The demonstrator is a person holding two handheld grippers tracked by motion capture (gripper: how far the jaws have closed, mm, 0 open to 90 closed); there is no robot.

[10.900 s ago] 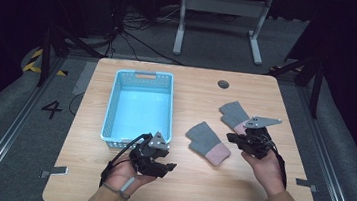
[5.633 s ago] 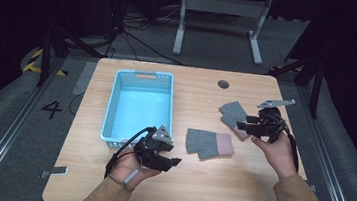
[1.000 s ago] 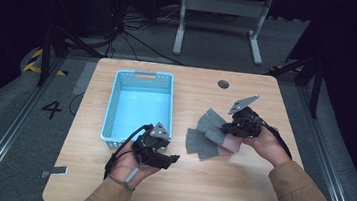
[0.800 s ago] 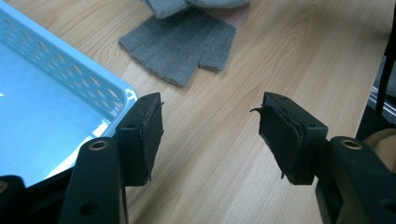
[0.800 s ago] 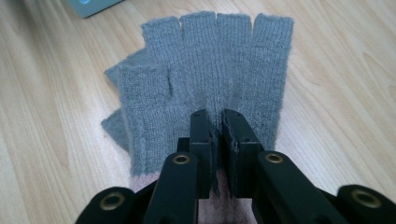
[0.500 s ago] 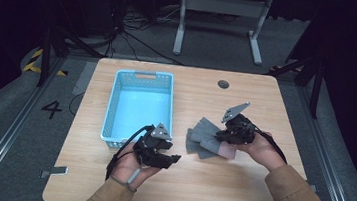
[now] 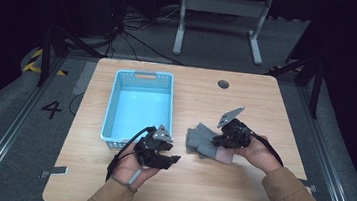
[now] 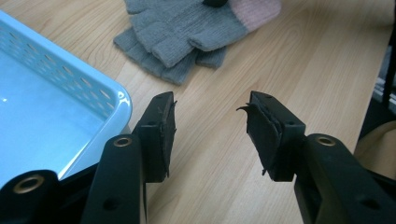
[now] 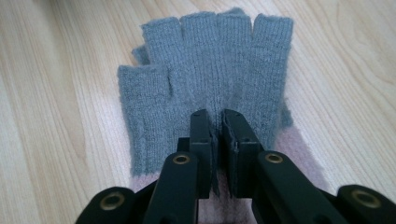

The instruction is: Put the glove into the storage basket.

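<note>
A wooden table (image 7: pixel 267 97) was seen from above, with a light blue basket (image 7: pixel 138 107) standing on its left half. Two grey fingerless gloves with pink cuffs were stacked just right of the basket's near corner; the upper glove (image 9: pixel 208 91) lay over the lower glove (image 8: pixel 154 58), whose finger ends showed beyond it. The right gripper (image 7: pixel 226 135) was held by the right hand (image 7: pixel 257 153) at the cuff end of the stack, and in the right gripper view its jaws were pinched together on a fold of the upper glove's knit. The left gripper (image 7: pixel 161 151), held in the left hand (image 7: pixel 131 168), was kept just in front of the basket's near right corner, its jaws spread apart and empty above bare wood, short of the gloves.
</note>
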